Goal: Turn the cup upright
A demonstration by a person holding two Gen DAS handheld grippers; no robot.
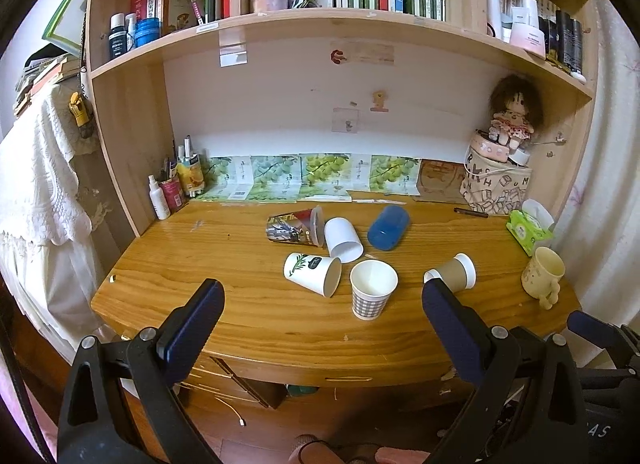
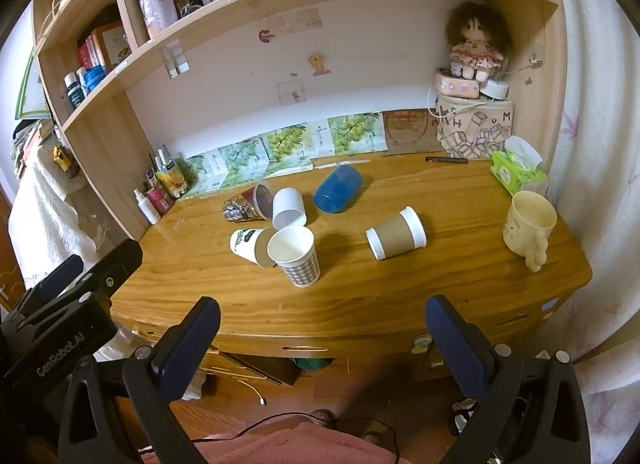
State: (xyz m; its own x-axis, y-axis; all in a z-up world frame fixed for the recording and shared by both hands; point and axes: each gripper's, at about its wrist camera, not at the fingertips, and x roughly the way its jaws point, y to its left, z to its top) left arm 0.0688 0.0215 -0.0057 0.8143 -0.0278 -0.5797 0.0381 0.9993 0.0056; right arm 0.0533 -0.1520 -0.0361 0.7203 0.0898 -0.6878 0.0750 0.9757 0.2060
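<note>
Lying toppled cups [image 1: 313, 273] crowding upright checked cup [image 1: 373, 289], both claws [image 1: 320, 304] [image 2: 322, 318] apart, empty

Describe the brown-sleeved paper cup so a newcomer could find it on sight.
Start at the wooden desk under the bookshelf and look toward its right half, between the cluster of cups in the middle and the cream mug near the right edge. There the brown-sleeved paper cup lies on its side, alone. It is the only cup with a plain brown band between white ends.
</note>
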